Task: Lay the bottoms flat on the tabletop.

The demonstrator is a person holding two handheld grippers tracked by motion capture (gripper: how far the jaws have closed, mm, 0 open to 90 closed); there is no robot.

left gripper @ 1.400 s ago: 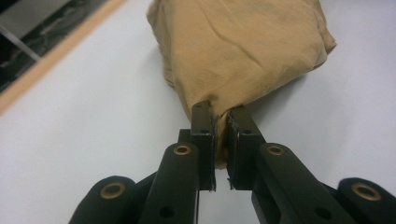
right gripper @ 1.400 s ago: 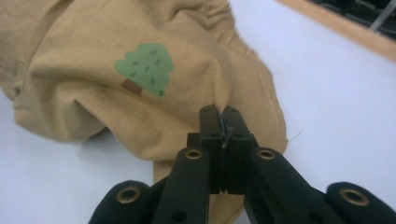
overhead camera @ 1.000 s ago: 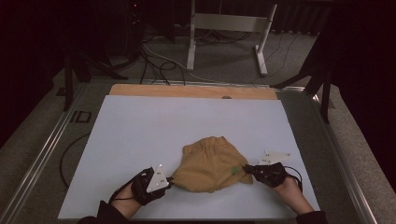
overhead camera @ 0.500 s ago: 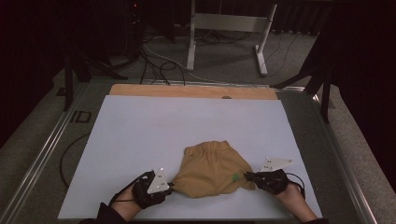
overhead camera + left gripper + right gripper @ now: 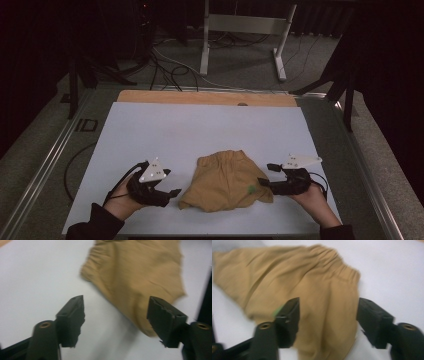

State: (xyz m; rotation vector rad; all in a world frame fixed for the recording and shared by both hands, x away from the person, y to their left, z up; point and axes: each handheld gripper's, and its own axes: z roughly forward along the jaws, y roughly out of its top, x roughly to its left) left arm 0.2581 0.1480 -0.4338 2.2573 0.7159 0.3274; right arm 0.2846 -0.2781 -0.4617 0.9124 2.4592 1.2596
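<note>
One crumpled tan cloth garment (image 5: 227,181) lies on one white table sheet (image 5: 200,130). Two black grippers flank it: left gripper (image 5: 172,192) and right gripper (image 5: 264,175), jaws just opened wide, holding nothing.

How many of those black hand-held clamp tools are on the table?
2. The left black two-jaw gripper sits left of the tan cloth shorts; the right black two-jaw gripper sits at their right edge. Both have just opened, holding nothing.
</note>
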